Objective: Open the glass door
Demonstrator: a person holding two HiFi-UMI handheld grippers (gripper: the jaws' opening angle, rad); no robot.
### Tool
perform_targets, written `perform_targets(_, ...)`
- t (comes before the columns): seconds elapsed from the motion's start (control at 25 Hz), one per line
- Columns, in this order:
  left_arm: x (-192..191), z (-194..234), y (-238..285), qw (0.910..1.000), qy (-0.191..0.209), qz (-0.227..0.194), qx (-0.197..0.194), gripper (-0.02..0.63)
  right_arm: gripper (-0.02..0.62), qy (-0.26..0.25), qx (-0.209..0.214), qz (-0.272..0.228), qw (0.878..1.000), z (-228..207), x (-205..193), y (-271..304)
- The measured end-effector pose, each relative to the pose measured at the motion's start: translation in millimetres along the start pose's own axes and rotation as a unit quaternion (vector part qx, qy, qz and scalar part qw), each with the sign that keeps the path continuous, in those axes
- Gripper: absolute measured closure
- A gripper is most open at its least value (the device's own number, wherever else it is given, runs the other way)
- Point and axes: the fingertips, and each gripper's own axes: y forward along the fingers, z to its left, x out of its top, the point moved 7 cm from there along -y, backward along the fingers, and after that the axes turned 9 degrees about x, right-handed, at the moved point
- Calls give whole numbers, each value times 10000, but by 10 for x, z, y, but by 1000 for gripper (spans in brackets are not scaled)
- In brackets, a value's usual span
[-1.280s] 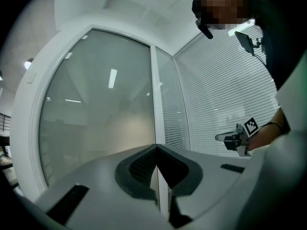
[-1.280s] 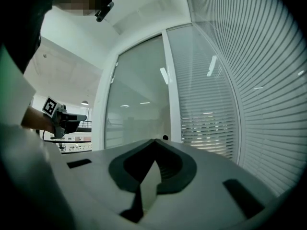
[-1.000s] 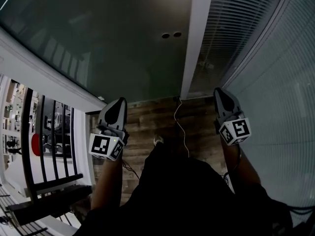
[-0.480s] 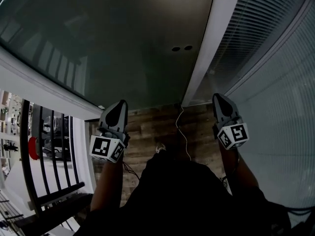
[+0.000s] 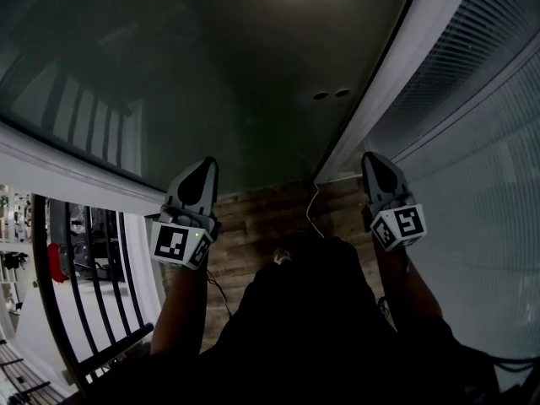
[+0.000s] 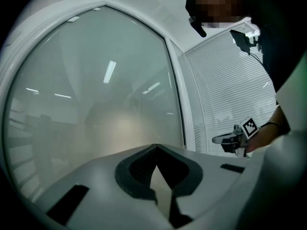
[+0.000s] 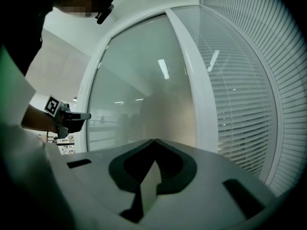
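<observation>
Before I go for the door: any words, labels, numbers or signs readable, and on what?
No readable text anywhere.
Glass door: no print.
Cubes on left gripper and right gripper: square patterns only, no letters.
Items beyond the railing: too small to read.

Office; frosted glass door [image 5: 211, 74]; slatted blinds [image 5: 472, 49]

**Inspector A:** Finish of the door?

**Inspector B:** The glass door [image 5: 211, 74] is frosted and smooth, with a dull sheen. Ceiling lights reflect in it only faintly. Its frame [image 5: 396, 66] is white, smooth and satin-looking.

**Inspector A:** Far right?

**Inspector B:** Pale blinds [image 5: 489, 142], matt and finely ribbed.

**Inspector A:** And the rest?

**Inspector B:** The floor [image 5: 270, 205] is brown wood-grain plank, low gloss. The left gripper [image 5: 205, 165] and right gripper [image 5: 372, 159] have grey matt plastic shells. The railing [image 5: 74, 268], near left, is black and smooth, apparently metal.
</observation>
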Motion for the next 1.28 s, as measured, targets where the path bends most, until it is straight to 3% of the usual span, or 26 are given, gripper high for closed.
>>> perform_targets(0.28,-43,64,85,9999,-99,-2,-65,600,611,-156,-14,-79,9998,-65,92,169)
perform_targets(0.44,-123,164,122,9996,-69,266,-27,600,612,-12,-48,-112,9999,-160,-25,378)
perform_targets(0.8,136,210,324,9995,-104,-287,-91,600,611,-45,114,-126,9998,-243,-70,805)
perform_targets(1.28,212,194,804,9998,88,-111,-157,600,611,-28,64,252,9997,-664,-378,1269)
